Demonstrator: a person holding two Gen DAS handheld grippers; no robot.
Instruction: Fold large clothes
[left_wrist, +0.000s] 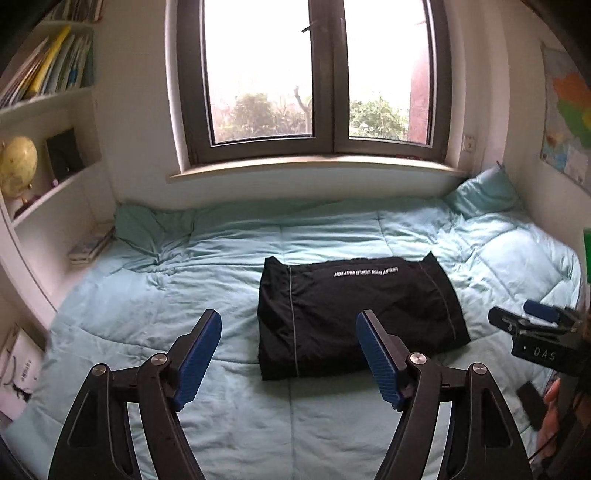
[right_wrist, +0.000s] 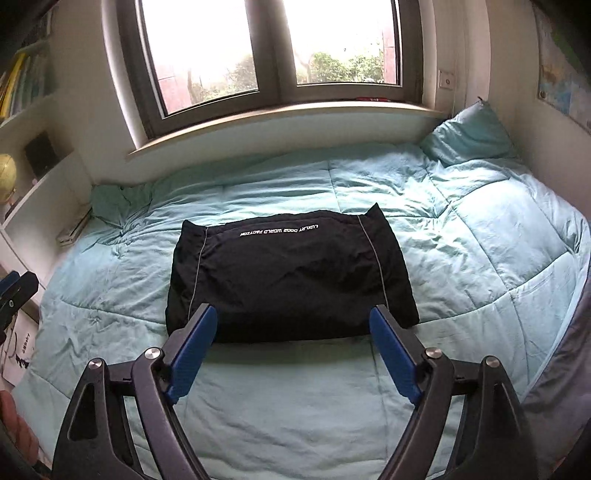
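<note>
A black garment (left_wrist: 354, 314) with thin grey piping and white lettering lies folded into a compact rectangle on the light blue bedspread (left_wrist: 221, 258). It also shows in the right wrist view (right_wrist: 288, 273). My left gripper (left_wrist: 288, 325) is open and empty, held above the bed in front of the garment's near left part. My right gripper (right_wrist: 291, 317) is open and empty, held above the garment's near edge. The right gripper also shows at the right edge of the left wrist view (left_wrist: 532, 325).
The bedspread (right_wrist: 443, 221) covers the whole bed. A blue pillow (left_wrist: 484, 192) leans in the far right corner under the window sill (left_wrist: 314, 170). White shelves (left_wrist: 51, 184) with books and a globe (left_wrist: 16, 166) stand on the left. A map (left_wrist: 569, 110) hangs on the right wall.
</note>
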